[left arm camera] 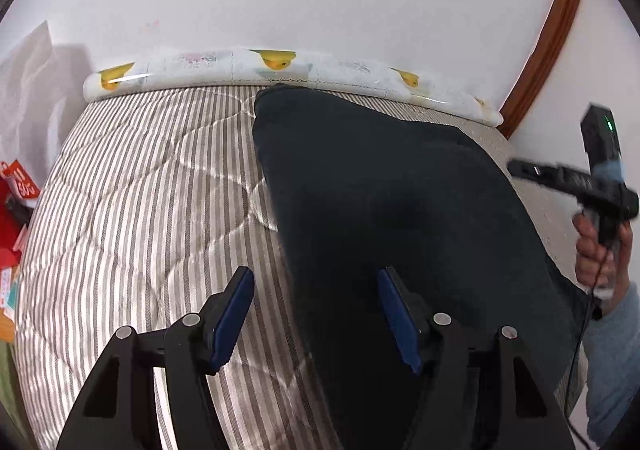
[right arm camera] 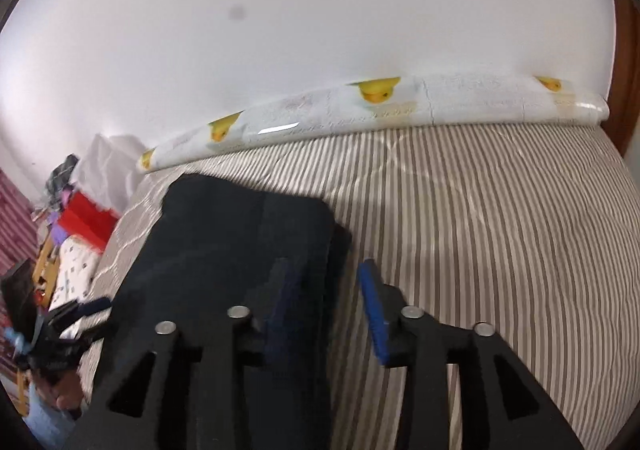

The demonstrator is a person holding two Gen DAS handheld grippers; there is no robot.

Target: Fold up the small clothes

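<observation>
Dark garment (left arm camera: 392,202) lies flat mid-bed (left arm camera: 140,190), far end near the head edge, looks soft and limp, so I'd pinch a near corner with each; left gripper (left arm camera: 316,314) and right gripper (right arm camera: 328,306) both released, holding nothing.

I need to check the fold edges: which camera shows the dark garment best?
The left wrist view: the dark garment lies sharp and nearly whole on the striped quilt. The right wrist view shows it blurred, its near part hidden by the right gripper.
</observation>
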